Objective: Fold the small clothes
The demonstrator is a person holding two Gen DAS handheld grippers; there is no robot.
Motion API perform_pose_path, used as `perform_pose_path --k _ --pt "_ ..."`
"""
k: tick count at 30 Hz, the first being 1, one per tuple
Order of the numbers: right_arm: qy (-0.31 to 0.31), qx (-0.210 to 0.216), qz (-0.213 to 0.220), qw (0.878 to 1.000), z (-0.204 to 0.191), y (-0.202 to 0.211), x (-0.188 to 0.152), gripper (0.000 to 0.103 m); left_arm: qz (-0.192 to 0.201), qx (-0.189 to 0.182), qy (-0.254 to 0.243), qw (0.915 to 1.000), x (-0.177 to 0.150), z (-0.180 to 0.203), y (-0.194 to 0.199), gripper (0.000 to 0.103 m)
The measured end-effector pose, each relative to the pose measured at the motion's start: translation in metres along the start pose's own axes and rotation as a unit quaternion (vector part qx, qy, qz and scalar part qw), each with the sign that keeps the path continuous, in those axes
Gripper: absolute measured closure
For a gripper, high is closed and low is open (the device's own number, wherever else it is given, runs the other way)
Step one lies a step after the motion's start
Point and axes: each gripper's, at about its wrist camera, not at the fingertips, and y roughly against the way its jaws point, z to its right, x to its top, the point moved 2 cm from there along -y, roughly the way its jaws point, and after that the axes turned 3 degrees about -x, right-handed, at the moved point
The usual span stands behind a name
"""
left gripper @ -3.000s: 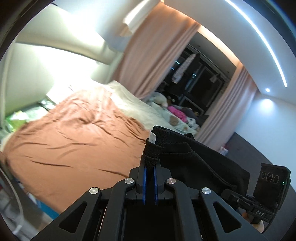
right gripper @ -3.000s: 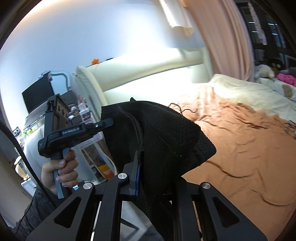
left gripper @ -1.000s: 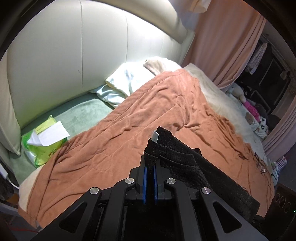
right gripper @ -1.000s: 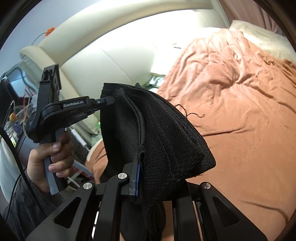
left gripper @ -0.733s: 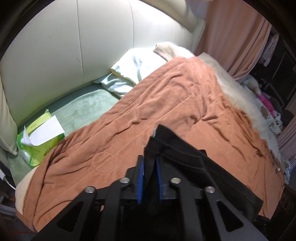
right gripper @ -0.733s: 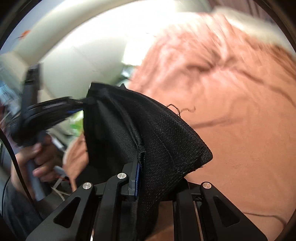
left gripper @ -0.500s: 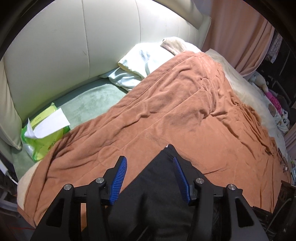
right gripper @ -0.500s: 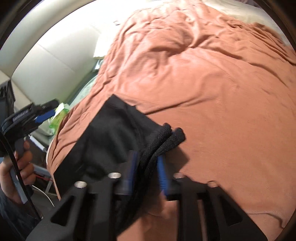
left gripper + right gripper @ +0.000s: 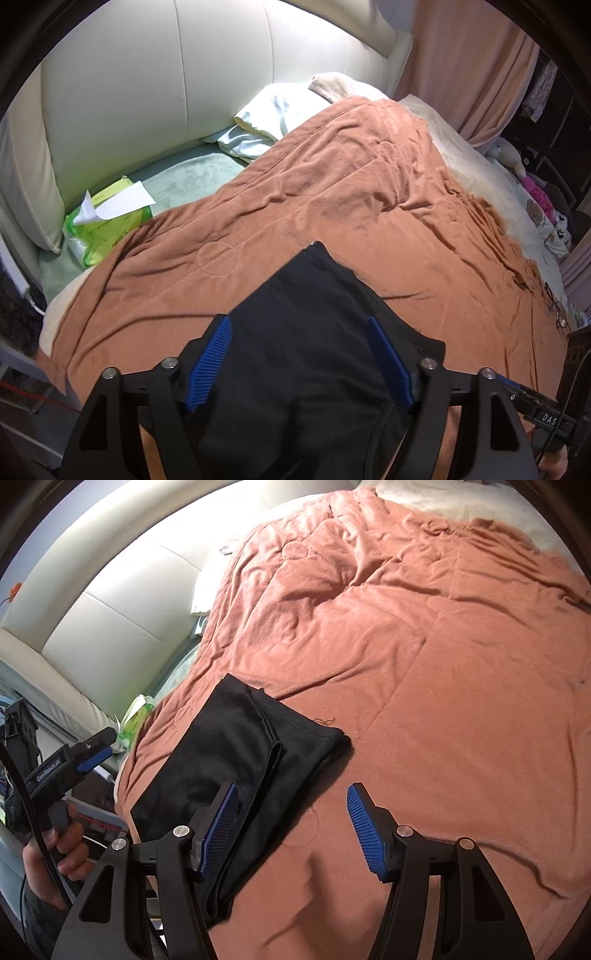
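Dropped from both my jaws, now wide, black garment [image 9: 236,753] lies folded near the bed's [image 9: 443,664] left edge, long axis toward me, left gripper [image 9: 299,365] nearer than right gripper [image 9: 291,830].

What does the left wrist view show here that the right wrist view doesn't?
Left wrist only: a white pillow, pink curtain, and the open left gripper over the garment. Right wrist only: the hand holding the left gripper, and the open right gripper. Both: the black garment lying on the brown blanket, and the green wipes pack.
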Motion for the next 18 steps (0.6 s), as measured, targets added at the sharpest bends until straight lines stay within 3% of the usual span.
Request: perform_pose_path --k 7,9,10,16,18 --pt "0.020 0.012 -0.009 1.000 0.003 0.047 -0.023 0.043 -0.001 0.000 -0.002 1.0000 -0.031 0.024 0.033 0.013" --pt "0.027 0.000 -0.002 1.000 0.003 0.065 -0.029 0.030 0.005 -0.003 -0.002 1.0000 -0.042 0.031 0.048 0.006" --pt "0.036 -0.008 0.005 0.999 0.001 0.075 -0.032 0.017 0.007 -0.002 -0.002 1.0000 -0.045 0.033 0.053 0.004" --pt "0.083 -0.029 0.030 0.996 -0.017 0.135 -0.059 0.000 0.013 0.009 -0.008 0.9998 -0.074 0.052 0.094 0.000" --pt "0.080 -0.027 0.039 0.996 -0.015 0.155 -0.068 0.000 0.013 0.008 -0.009 0.9998 -0.083 0.056 0.105 0.000"
